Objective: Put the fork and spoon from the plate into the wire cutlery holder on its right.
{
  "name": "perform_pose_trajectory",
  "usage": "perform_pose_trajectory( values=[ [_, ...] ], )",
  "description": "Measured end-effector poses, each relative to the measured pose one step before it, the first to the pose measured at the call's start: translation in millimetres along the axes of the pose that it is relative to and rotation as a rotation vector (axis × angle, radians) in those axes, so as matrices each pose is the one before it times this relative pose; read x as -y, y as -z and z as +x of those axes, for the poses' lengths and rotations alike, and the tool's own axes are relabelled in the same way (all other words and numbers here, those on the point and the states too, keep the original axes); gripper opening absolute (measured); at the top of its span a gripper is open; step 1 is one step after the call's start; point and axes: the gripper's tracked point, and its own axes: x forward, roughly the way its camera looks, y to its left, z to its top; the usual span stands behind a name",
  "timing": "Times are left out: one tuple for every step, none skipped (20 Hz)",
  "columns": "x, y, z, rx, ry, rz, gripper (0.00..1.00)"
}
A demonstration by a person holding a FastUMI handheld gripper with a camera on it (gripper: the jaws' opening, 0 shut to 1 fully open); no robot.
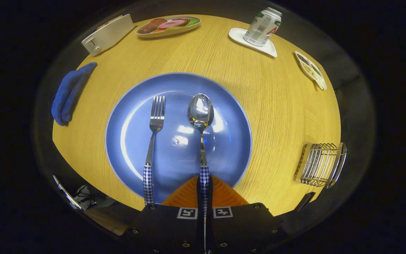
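A blue plate (224, 106) lies on the wooden table just ahead of my fingers. On it a fork (152, 141) rests to the left, and a spoon (201, 120) to its right, both with blue checked handles pointing toward me. My gripper (204, 185) is shut on the spoon's checked handle, with both fingers pressing its sides. The spoon's bowl still lies on the plate. The wire cutlery holder (320, 164) stands to the right of the plate, near the table's edge.
A folded blue cloth (69, 93) lies left of the plate. Beyond the plate are a white toaster (108, 33), an oval dish of food (168, 25), a can on a white coaster (262, 26) and a small snack tray (310, 69).
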Motion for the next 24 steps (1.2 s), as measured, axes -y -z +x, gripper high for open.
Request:
perform_pose_trajectory(
  values=[
    [-1.99,0.12,-0.45,0.00032,-0.01536,-0.00445,0.02],
    [-0.39,0.55,-0.88,-0.00717,-0.01459,-0.00980,0.02],
    [2.38,-0.56,-4.26,-0.00133,-0.00052,-0.01639,0.02],
    [2.36,-3.03,-4.69,0.01112,0.00178,-0.01389,0.02],
    [2.69,-1.83,-5.21,0.00333,0.00463,-0.01737,0.02],
    [1.68,0.61,-4.71,0.00296,-0.00043,-0.01100,0.02],
    [0.42,-0.74,-3.88,0.00016,-0.01120,-0.00354,0.02],
    [-1.09,0.83,-2.85,-0.00556,-0.01816,0.00163,0.02],
    [0.43,-0.01,-3.37,-0.00248,-0.00951,0.00147,0.02],
    [1.93,0.39,-3.94,0.00038,-0.00424,-0.01027,0.02],
    [2.65,0.79,-5.62,0.00240,-0.00110,-0.00886,0.02],
    [2.50,2.82,-5.53,-0.00345,-0.00297,-0.01088,0.02],
    [2.76,2.75,-6.58,-0.00186,-0.00629,-0.00195,0.02],
    [1.98,4.34,-6.56,-0.00587,-0.01011,-0.00451,0.02],
    [2.03,6.54,-6.60,-0.02027,-0.01228,-0.00739,0.02],
    [0.82,6.29,-6.06,-0.01404,-0.02341,0.00767,0.02],
    [0.02,5.28,-7.22,-0.00840,-0.02653,0.00836,0.02],
    [2.86,5.11,-6.68,-0.00571,-0.00993,0.00960,0.02],
    [5.60,4.06,-6.56,-0.00238,0.00214,0.00153,0.02],
    [6.00,3.26,-5.24,0.00157,0.00732,0.00305,0.02],
    [5.81,3.36,-5.66,0.00238,0.00359,0.00488,0.02],
    [2.34,5.00,-3.81,-0.00138,-0.01252,0.01429,0.02],
    [2.99,4.83,-5.15,-0.00247,-0.01556,0.01904,0.02],
    [5.68,4.87,-5.21,-0.00441,-0.00442,0.01456,0.02]
  ],
)
